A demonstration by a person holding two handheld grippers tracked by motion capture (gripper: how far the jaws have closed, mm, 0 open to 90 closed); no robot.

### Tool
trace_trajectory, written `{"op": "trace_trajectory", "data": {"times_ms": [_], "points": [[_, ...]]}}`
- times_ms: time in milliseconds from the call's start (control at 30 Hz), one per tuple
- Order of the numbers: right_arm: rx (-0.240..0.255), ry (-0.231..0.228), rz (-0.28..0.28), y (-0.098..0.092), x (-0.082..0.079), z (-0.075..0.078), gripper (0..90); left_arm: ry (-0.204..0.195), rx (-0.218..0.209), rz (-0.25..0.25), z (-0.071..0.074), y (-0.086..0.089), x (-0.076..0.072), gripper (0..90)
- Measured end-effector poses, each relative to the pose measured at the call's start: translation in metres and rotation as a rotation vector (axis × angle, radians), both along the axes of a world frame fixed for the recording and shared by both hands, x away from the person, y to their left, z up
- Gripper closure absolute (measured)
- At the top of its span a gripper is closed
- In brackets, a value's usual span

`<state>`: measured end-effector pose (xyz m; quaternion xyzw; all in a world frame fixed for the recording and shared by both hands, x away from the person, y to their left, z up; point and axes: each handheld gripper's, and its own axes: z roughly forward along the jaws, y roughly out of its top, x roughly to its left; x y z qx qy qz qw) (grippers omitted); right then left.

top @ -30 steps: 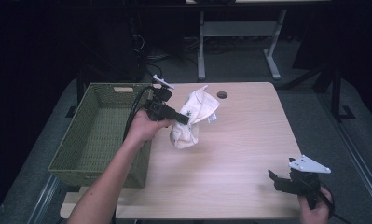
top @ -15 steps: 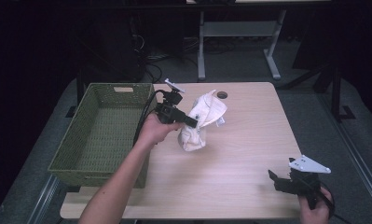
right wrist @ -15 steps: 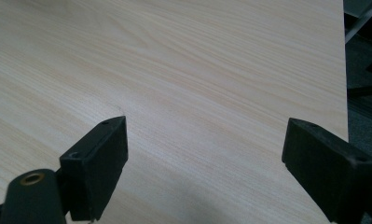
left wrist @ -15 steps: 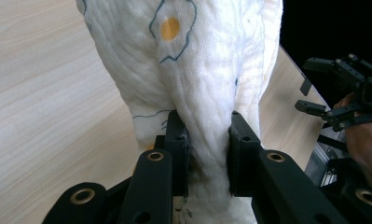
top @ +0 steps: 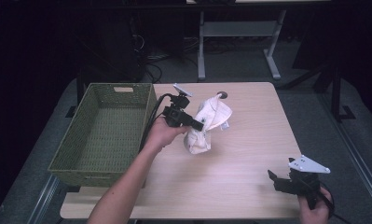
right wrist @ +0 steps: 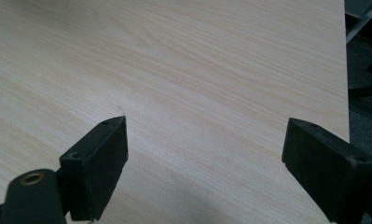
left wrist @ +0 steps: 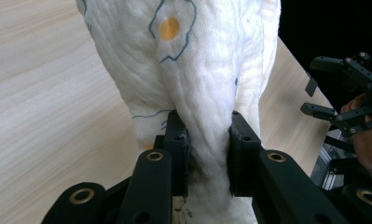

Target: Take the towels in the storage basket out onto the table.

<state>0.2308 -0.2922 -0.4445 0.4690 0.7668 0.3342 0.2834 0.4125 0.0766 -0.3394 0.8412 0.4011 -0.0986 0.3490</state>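
Note:
A white quilted cloth printed with fried eggs hangs bunched over the middle of the wooden table, its lower end touching the top. My left gripper is shut on a fold of it. The left gripper view shows both jaws pinching the cloth tightly. Near the table's front right corner my right gripper stands open. The right gripper view has its jaws wide apart over bare wood, with nothing between them.
A green woven basket stands along the table's left side, its inside bare. A small dark hole marks the table's far edge behind the cloth. A desk frame and cables lie on the dark floor beyond.
My left gripper has carried the cloth to the right and lower, away from the basket toward the table's middle. The right gripper has stayed in place.

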Motion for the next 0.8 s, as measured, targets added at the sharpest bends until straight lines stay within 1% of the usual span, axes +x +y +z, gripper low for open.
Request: {"op": "trace_trajectory", "data": {"times_ms": [167, 200, 233, 300, 367, 567, 733, 800], "points": [[0.000, -0.001, 0.001, 0.000, 0.000, 0.000, 13.9, 0.013, 0.009, -0.002, -0.011, -0.007, 0.000, 73.3], [-0.001, 0.000, 0.002, 0.000, 0.000, 0.000, 13.9, 0.023, 0.013, -0.008, -0.014, -0.008, 0.000, 73.3], [-0.002, 0.001, 0.002, 0.000, 0.000, 0.000, 13.9, 0.022, 0.017, -0.011, -0.016, -0.009, -0.001, 73.3], [-0.002, 0.000, 0.003, 0.000, 0.000, 0.000, 13.9, 0.032, 0.009, -0.006, -0.022, -0.011, -0.002, 73.2], [0.000, 0.000, 0.002, 0.000, 0.000, 0.000, 13.9, 0.040, 0.016, -0.008, -0.028, -0.013, -0.002, 73.2], [-0.005, -0.001, 0.008, 0.001, -0.001, 0.000, 13.9, 0.061, 0.009, 0.007, -0.044, -0.019, -0.002, 72.9], [-0.006, -0.002, 0.010, 0.002, 0.000, 0.000, 13.9, 0.066, 0.011, 0.015, -0.050, -0.023, -0.002, 72.8], [-0.009, -0.003, 0.012, 0.002, 0.000, 0.000, 13.9, 0.064, 0.017, 0.008, -0.053, -0.025, -0.001, 72.7]]}}
